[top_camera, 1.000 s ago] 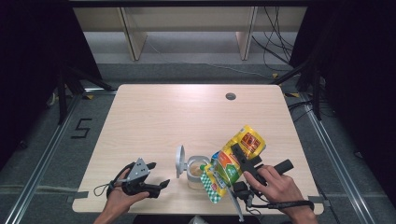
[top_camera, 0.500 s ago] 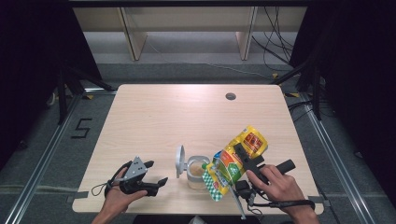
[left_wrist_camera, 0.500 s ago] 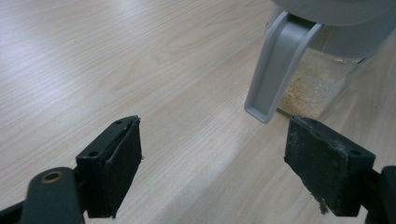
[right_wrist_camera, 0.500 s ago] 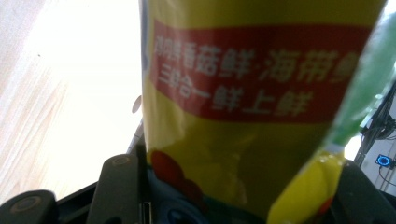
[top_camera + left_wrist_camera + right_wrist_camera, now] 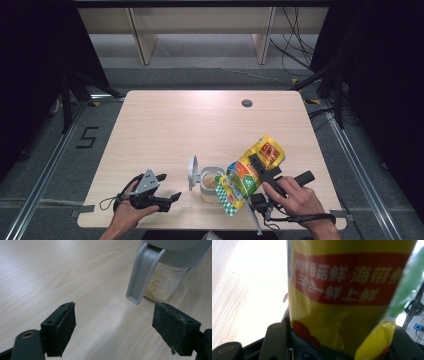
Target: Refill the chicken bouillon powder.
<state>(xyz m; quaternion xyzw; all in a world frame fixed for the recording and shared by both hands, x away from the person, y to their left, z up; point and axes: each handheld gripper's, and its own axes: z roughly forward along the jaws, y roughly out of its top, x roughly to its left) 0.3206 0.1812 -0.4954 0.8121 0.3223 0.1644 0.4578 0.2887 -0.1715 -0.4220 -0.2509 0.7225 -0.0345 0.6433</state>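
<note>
Right tongs [image 5: 257, 170] clamp the seasoning bag [image 5: 250, 172], tilted mouth-down over the open jar [image 5: 211, 184].
Bag's long axis slopes from upper right to its mouth at the jar rim, near the table's [image 5: 200, 125] front edge. Left tongs [image 5: 167, 187] rest wide and empty, left of the jar, farther off.
</note>
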